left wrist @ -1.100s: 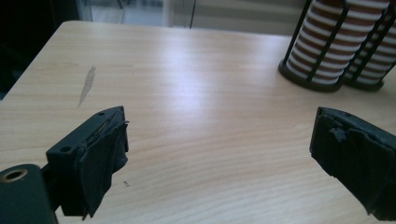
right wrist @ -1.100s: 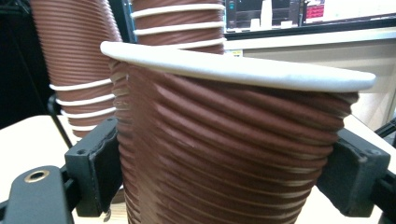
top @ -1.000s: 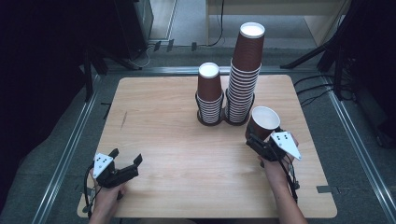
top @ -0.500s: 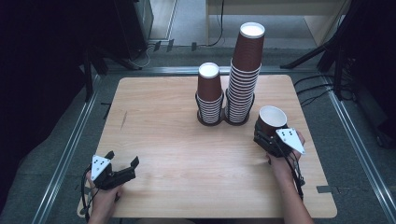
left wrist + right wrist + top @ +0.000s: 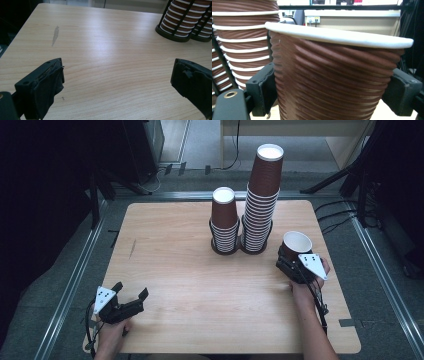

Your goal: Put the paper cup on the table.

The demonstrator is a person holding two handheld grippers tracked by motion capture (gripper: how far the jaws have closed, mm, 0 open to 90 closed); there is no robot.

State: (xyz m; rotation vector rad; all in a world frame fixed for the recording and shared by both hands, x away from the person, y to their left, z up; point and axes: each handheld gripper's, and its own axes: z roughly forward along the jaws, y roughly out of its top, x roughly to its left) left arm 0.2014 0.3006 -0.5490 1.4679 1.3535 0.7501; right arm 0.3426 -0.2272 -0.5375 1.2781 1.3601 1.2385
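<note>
**Right gripper clamps a paper cup; left gripper spread over bare wood**

While the right gripper (image 5: 292,259) sits clamped on a brown paper cup (image 5: 296,243), its jaws press the cup's ribbed sides from both flanks, and the cup stands upright with its white rim above them. Just beyond that gripper, to its left, rise the tall stack of cups (image 5: 261,200) and the short stack (image 5: 224,221), each in a black wire holder. At the near left corner of the table (image 5: 190,285), the left gripper (image 5: 131,296) has its jaws far apart with nothing between them, having just been opening; bare wood lies ahead of it.
</note>
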